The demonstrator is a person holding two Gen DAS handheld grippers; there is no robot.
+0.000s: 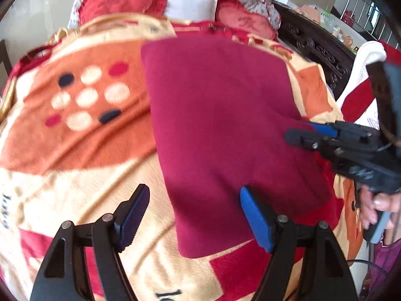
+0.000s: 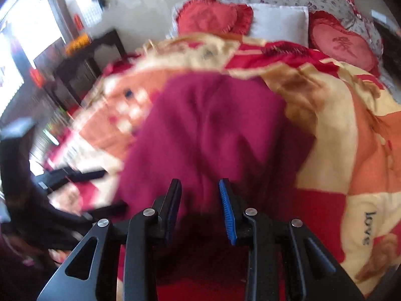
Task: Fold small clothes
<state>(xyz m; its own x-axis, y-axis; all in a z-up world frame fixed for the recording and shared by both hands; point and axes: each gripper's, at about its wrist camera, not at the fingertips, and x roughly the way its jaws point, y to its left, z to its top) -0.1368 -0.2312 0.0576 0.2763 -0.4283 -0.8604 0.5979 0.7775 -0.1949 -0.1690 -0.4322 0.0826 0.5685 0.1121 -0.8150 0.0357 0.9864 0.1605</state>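
Observation:
A folded magenta garment (image 1: 220,125) lies flat as a rough rectangle on a patterned blanket (image 1: 75,138). My left gripper (image 1: 195,195) is open wide over the garment's near left edge, its right pad above the cloth and its left pad above the blanket. Nothing is gripped in it. My right gripper (image 1: 298,135) reaches in from the right at the garment's right edge. In the blurred right wrist view the right gripper (image 2: 199,185) has its jaws a narrow gap apart just above the garment (image 2: 205,130), pads not pressing on cloth.
The blanket (image 2: 338,138) covers a bed. Red cushions (image 1: 120,2) and a white pillow (image 1: 191,3) lie at its head. Dark carved wooden furniture (image 1: 318,47) stands along the right side. A person's hand (image 1: 376,208) holds the right gripper's handle.

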